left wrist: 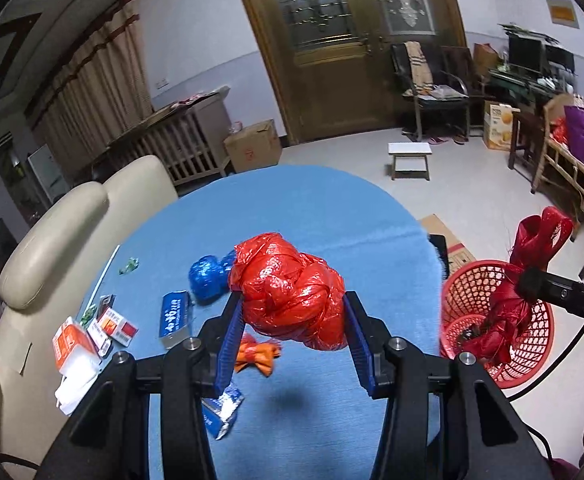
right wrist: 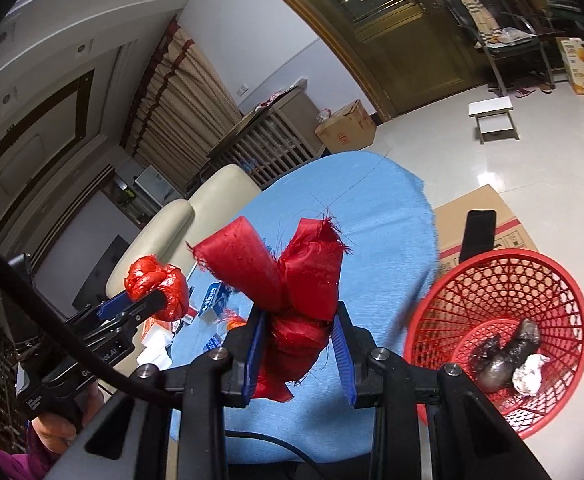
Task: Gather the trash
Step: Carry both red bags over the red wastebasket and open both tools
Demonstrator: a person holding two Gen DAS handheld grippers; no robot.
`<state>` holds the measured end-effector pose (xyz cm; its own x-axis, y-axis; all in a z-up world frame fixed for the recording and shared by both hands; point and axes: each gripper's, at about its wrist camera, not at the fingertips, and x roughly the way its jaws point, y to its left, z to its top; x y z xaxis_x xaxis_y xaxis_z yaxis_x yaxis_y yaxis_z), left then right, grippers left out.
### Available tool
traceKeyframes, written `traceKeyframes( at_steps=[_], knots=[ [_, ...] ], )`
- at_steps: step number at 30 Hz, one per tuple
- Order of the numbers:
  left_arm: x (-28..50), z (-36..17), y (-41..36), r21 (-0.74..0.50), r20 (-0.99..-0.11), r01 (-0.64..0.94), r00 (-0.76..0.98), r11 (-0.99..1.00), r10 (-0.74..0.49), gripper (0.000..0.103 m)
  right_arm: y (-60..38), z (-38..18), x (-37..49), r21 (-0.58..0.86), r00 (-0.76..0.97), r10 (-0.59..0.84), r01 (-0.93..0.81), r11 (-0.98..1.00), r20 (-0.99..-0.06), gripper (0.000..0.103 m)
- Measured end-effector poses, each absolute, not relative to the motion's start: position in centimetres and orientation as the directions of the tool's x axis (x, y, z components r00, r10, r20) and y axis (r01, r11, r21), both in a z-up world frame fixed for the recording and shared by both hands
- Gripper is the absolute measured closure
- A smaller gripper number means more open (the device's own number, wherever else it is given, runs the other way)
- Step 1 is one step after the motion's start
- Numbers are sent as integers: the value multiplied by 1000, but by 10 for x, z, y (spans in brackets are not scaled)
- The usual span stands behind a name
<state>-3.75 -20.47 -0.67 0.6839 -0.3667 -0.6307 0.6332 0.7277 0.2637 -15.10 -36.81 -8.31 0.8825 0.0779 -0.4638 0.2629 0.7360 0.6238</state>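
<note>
Item one: left hand-held gripper [left wrist: 294, 312], jaws clamped on a knotted red plastic bag [left wrist: 292, 292], held clear above the blue-covered table [left wrist: 332, 208], over its near middle. Item two: right hand-held gripper [right wrist: 298, 340], jaws pressed together on a bundle of frayed red cloth [right wrist: 292, 280], raised off the table near its right edge; in the left wrist view the same bundle hangs over the basket. Item three: red mesh basket [right wrist: 532, 280], standing just beyond the table's right edge, tilted toward the cameras; inside it lie a dark crumpled object [right wrist: 508, 356] and a white paper wad [right wrist: 530, 374], touching each other. Item four: loose trash on the table, toward the left edge: a blue plastic bag ball [left wrist: 207, 280] behind the held red bag, a small orange knotted bag [left wrist: 261, 354] beneath the left jaws, a blue carton [left wrist: 175, 320], a blue-and-white wrapper [left wrist: 223, 408] near the front edge, a red-and-white packet [left wrist: 117, 326], an orange-and-white box [left wrist: 71, 346] at the left edge, and a green scrap [left wrist: 127, 266] further back. Item five: cream sofa [left wrist: 51, 248] touching the table's left edge. Item six: flattened cardboard [right wrist: 480, 208] on the floor behind the basket.
</note>
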Motion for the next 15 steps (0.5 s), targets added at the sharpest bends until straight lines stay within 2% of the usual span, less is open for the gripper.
traceKeyframes(
  at_steps=[15],
  knots=[
    [-64, -14, -245, 299, -653, 702, 645, 646, -398, 53, -392, -83, -181, 625, 886, 17, 313, 715, -463, 69]
  ],
)
